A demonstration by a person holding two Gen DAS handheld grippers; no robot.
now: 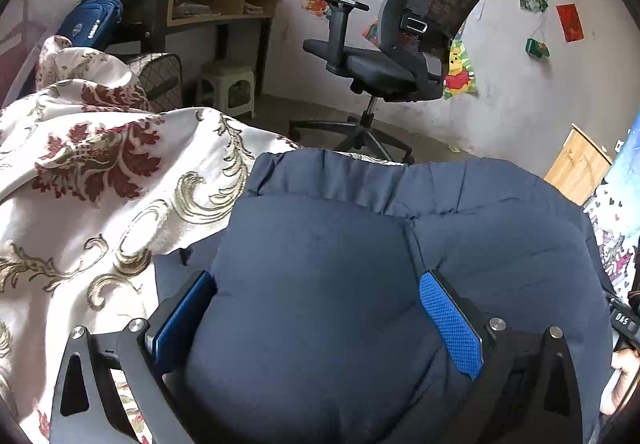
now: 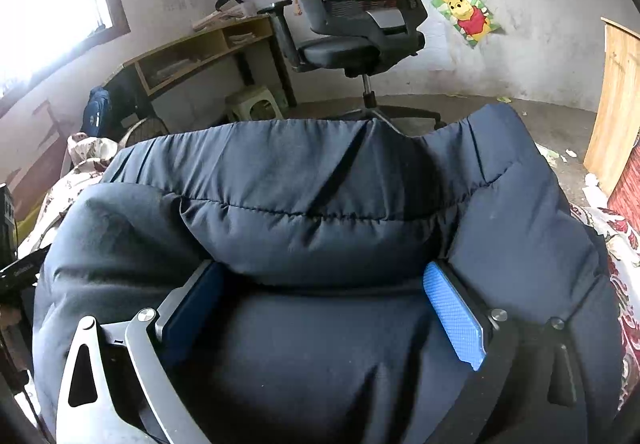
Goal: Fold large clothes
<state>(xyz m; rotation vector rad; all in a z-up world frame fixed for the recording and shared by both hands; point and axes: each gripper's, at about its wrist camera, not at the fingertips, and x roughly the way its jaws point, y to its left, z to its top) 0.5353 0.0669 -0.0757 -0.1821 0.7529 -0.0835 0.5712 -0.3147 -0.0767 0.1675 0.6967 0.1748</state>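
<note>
A bulky navy padded jacket (image 1: 360, 244) lies bunched on a bed with a cream and red floral cover (image 1: 100, 180). My left gripper (image 1: 316, 296) has its blue pads wide apart with a thick fold of the jacket bulging between them, pressing both pads. In the right wrist view the same jacket (image 2: 320, 196) fills the frame. My right gripper (image 2: 324, 288) also stands wide, its blue pads on either side of a thick quilted roll of the jacket. The jacket's lower part is hidden under both grippers.
A black mesh office chair (image 1: 404, 44) stands just beyond the bed's far edge. A wooden desk (image 1: 208, 0) with a green stool (image 1: 228, 88) under it is at the back left. A wooden board (image 2: 616, 100) leans at the right. A blue bag (image 1: 92, 20) sits by the desk.
</note>
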